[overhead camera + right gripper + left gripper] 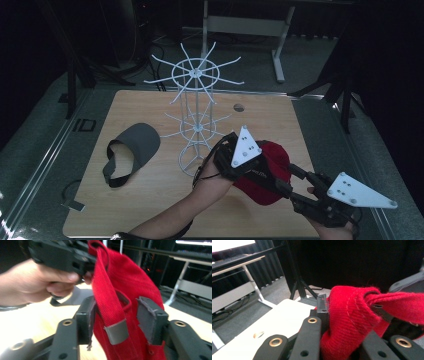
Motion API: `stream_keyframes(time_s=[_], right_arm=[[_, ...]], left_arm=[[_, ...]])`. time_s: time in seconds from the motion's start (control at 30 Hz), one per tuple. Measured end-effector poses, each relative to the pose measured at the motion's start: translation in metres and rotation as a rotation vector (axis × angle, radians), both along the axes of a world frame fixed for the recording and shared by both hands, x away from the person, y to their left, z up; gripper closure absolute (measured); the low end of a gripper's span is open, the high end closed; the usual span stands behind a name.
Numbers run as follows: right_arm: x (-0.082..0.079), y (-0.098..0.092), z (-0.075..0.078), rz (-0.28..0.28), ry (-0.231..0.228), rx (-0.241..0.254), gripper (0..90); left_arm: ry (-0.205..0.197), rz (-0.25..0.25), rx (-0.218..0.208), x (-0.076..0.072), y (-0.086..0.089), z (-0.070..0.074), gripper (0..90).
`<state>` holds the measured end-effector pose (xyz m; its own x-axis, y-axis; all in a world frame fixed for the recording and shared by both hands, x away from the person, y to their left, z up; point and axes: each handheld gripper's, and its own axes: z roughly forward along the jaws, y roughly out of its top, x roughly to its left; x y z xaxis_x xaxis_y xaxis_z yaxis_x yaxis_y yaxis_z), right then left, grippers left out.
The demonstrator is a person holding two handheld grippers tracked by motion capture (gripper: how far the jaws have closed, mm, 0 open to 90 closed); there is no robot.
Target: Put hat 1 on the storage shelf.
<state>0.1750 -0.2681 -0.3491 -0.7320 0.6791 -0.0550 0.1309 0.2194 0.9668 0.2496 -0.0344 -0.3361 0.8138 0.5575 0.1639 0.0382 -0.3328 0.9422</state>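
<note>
So the red corduroy cap point(267, 172) is hanging in the air between the two claws, off the light wooden tabletop point(150, 200). The left gripper point(342, 322) has its jaws clamped tight on a bunched fold of the cap's fabric, right up at its tips. The right gripper point(115, 317) sits just behind the cap with its jaws about halfway apart; the cap's back strap with its grey metal end point(116, 331) hangs in the gap, lying against the left pad, with the right one clear of it, so no real grip there. Off to the left gripper's far side stands a white wire hat rack point(196, 100), and beyond that a grey fabric visor point(132, 150) lies flat on the table.
</note>
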Motion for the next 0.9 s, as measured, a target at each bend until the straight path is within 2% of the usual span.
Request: stream_keyframes(time_s=[0.1, 0.17, 0.2, 0.23, 0.3, 0.33, 0.4, 0.43, 0.5, 0.6, 0.63, 0.8, 0.9], right_arm=[[-0.004, -0.004, 0.007, 0.013, -0.025, 0.023, 44.5], [-0.006, -0.007, 0.011, 0.013, -0.035, 0.040, 44.0], [-0.006, -0.009, 0.014, 0.010, -0.038, 0.022, 44.4], [-0.004, -0.009, 0.015, 0.009, -0.036, 0.005, 44.7], [-0.001, -0.010, 0.015, 0.004, -0.027, -0.014, 46.2], [0.001, -0.011, 0.015, 0.009, -0.021, -0.012, 48.4], [0.006, -0.013, 0.015, 0.013, -0.007, -0.015, 49.1], [0.008, -0.013, 0.015, 0.014, -0.005, -0.012, 49.8], [0.010, -0.011, 0.014, 0.012, -0.009, -0.033, 50.2], [0.014, -0.004, 0.012, 0.038, -0.006, -0.061, 52.2], [0.015, -0.002, 0.011, 0.047, -0.002, -0.069, 52.2], [0.019, 0.007, 0.010, 0.095, -0.018, -0.106, 55.4], [0.021, 0.010, 0.010, 0.112, -0.023, -0.131, 58.1]], left_arm=[[-0.004, -0.007, -0.006, 0.001, 0.005, 0.002, 86.8], [0.005, -0.033, -0.025, 0.003, 0.010, 0.002, 86.8], [0.003, -0.051, -0.033, 0.004, 0.013, 0.002, 86.8], [0.001, -0.100, -0.052, 0.005, 0.016, 0.002, 86.8], [-0.018, -0.119, -0.046, 0.005, 0.020, 0.001, 86.8], [-0.023, -0.172, -0.057, 0.005, 0.024, 0.001, 86.7], [-0.035, -0.161, -0.040, 0.004, 0.027, 0.001, 86.7], [-0.024, -0.186, -0.046, 0.005, 0.029, 0.001, 86.7], [-0.028, -0.189, -0.035, 0.004, 0.031, 0.000, 86.7], [-0.018, -0.253, -0.020, 0.005, 0.034, 0.000, 86.6], [-0.020, -0.297, -0.023, 0.005, 0.035, -0.001, 86.6], [0.001, -0.350, -0.016, 0.005, 0.038, 0.001, 86.6], [0.011, -0.360, -0.019, 0.006, 0.039, 0.002, 86.6]])
